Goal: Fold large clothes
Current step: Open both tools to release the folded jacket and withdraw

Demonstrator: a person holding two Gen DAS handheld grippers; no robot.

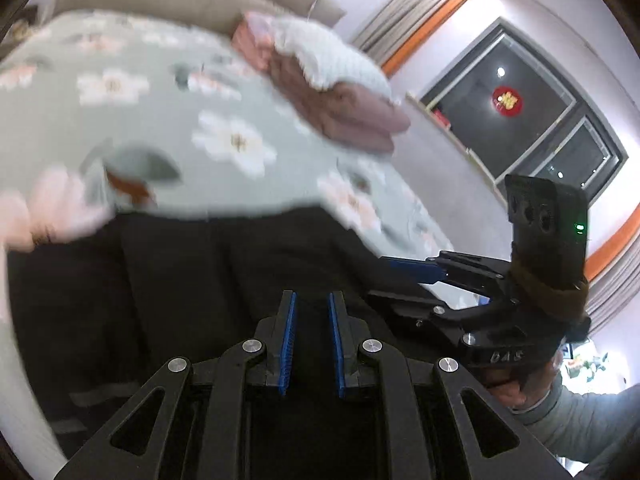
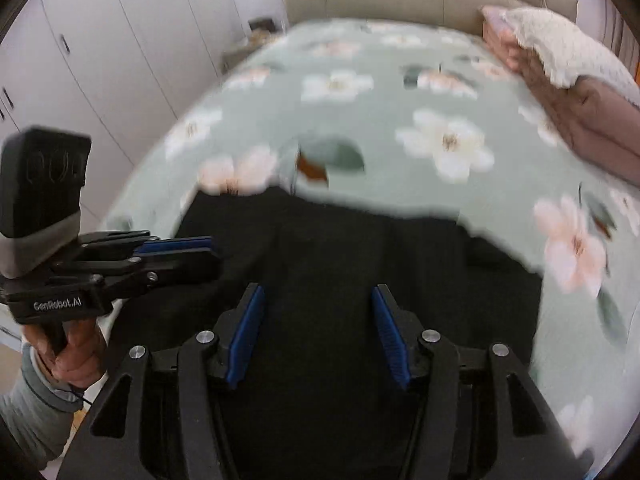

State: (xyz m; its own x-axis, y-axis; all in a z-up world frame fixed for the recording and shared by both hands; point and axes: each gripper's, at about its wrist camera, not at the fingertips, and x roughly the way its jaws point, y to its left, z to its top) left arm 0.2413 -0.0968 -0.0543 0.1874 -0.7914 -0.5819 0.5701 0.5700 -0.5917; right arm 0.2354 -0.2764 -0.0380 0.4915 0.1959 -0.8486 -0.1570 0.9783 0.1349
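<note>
Left gripper (image 1: 312, 344) jaws narrowly apart, nothing between them. Right gripper (image 2: 318, 336) jaws wide apart, also holding nothing. Both hover over the black garment (image 2: 340, 264), which lies spread on the floral bed (image 2: 360, 120). Folded pile (image 1: 340, 96) sits at the bed's far edge.

Folded pile (image 2: 576, 92) at bed's (image 2: 360, 120) edge.

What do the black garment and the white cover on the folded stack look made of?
Black garment: matte woven cloth, probably, with no sheen and soft creases; blur hides the weave. White cover: fluffy, nubby fleece or knit, judging by its bumpy surface.
</note>
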